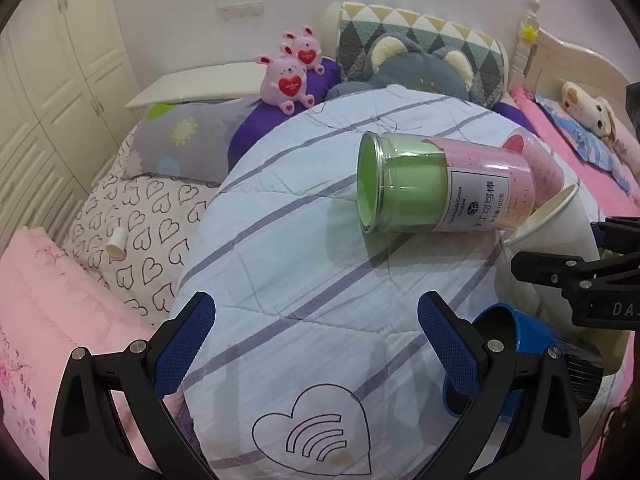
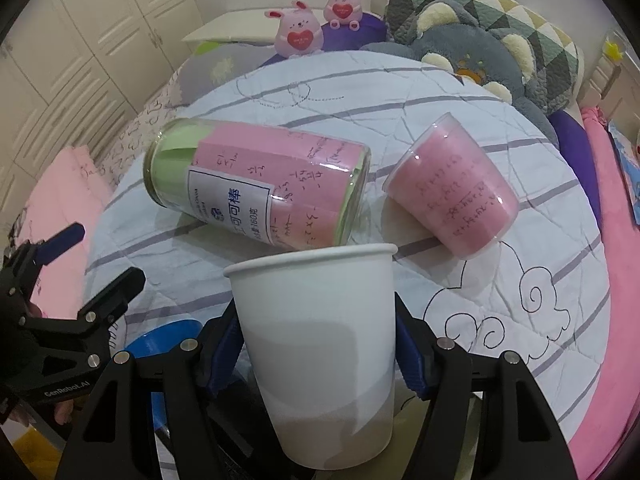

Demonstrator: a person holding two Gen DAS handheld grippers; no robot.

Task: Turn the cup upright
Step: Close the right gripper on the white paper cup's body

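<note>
I had my right gripper [image 2: 316, 344] clamped on the white paper cup [image 2: 316, 344], rim up, above the quilt [image 2: 520, 280] just in front of the toppled jar [image 2: 256, 192]. My left gripper [image 1: 316, 332] hung empty, jaws wide apart, over the quilt.

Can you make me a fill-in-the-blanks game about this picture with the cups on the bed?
1. The right gripper is shut on the white paper ____.
2. The tall clear jar with green and pink paper inside is lying on its ____.
3. The left gripper is open and holds ____.
4. The two plush bunnies holding red hearts are coloured ____.

Missing words: cup; side; nothing; pink
</note>
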